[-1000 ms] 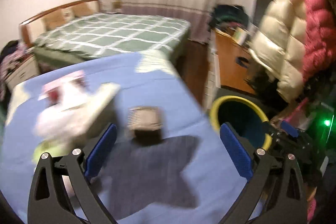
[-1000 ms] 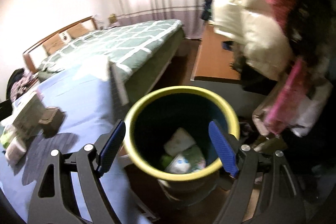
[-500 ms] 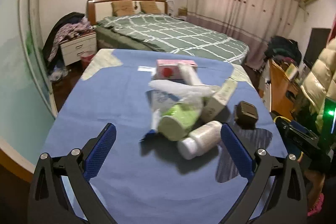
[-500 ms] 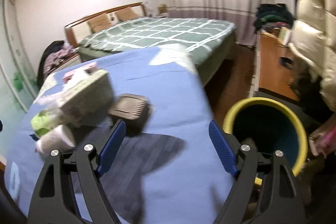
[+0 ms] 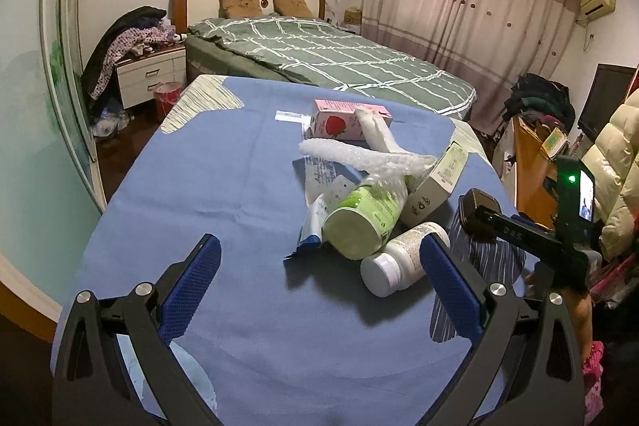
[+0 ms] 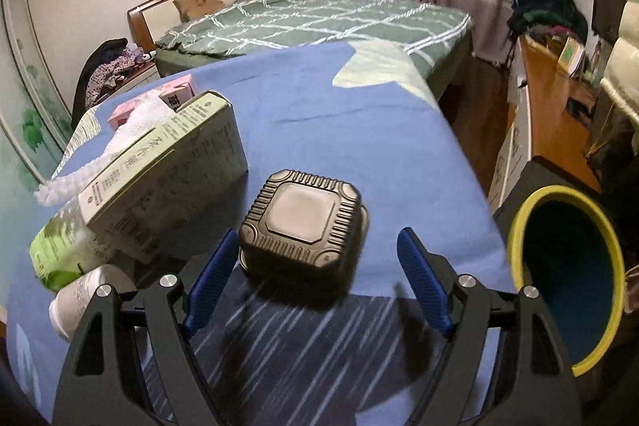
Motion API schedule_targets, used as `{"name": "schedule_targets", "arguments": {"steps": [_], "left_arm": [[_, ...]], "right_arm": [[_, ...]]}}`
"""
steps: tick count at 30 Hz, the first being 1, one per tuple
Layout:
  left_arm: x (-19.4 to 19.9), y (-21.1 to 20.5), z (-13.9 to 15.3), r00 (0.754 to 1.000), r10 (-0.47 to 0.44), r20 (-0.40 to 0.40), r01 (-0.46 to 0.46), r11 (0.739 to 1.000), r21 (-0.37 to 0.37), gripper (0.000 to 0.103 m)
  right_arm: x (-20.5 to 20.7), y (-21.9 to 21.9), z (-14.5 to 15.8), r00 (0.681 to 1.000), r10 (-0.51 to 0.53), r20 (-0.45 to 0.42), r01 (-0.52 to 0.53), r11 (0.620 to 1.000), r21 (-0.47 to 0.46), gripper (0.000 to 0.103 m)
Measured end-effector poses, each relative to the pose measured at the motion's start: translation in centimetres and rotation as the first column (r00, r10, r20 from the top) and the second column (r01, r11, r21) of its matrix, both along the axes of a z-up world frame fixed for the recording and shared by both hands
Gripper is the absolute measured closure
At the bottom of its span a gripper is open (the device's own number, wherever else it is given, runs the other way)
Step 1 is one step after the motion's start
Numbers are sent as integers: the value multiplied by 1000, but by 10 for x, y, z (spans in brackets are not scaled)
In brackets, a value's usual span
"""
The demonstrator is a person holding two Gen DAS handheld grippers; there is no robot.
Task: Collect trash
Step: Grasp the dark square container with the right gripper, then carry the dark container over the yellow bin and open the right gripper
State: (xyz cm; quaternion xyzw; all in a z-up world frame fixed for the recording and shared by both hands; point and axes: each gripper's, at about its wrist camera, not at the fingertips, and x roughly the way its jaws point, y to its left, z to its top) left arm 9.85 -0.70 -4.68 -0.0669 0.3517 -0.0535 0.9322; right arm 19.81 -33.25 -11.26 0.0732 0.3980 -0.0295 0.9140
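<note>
Bedroom setting, with a bench (image 5: 223, 162) under a blue cloth at the foot of a bed (image 5: 319, 54). Right gripper (image 6: 315, 276): jaws wide apart and empty, straddling a dark ribbed square box (image 6: 303, 222) without touching it, apparently lined up as the next pick. Left gripper (image 5: 315, 278): also wide open and empty, aimed at the trash pile just ahead, where a white pill bottle (image 5: 399, 260) lies against a green-labelled jar (image 5: 365, 214), with a carton (image 5: 435, 186), bubble wrap (image 5: 359, 154) and a pink strawberry box (image 5: 343, 120) behind. Beside the bench's right edge stands the yellow-rimmed bin (image 6: 567, 274), placed within easy reach for dropping items.
</note>
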Motion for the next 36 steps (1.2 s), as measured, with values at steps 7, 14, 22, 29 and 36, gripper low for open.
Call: {"name": "schedule_targets", "arguments": {"steps": [7, 14, 22, 29, 36], "left_arm": [[3, -8, -6, 1000, -22, -13, 22, 1000, -8, 5], [4, -14, -10, 999, -34, -19, 33, 999, -10, 5], [5, -20, -15, 998, -48, -30, 48, 999, -6, 5], [9, -37, -23, 995, -89, -52, 90, 996, 4, 5], [15, -59, -35, 987, -135, -86, 136, 991, 6, 5]], "right_arm": [[11, 4, -7, 1000, -16, -17, 16, 1000, -16, 26], [10, 1, -10, 1000, -23, -8, 23, 1000, -11, 41], [1, -7, -7, 999, -41, 15, 41, 999, 0, 42], [-21, -31, 10, 992, -105, 73, 105, 994, 2, 42], [-54, -97, 30, 948, -286, 139, 289, 957, -1, 41]]}}
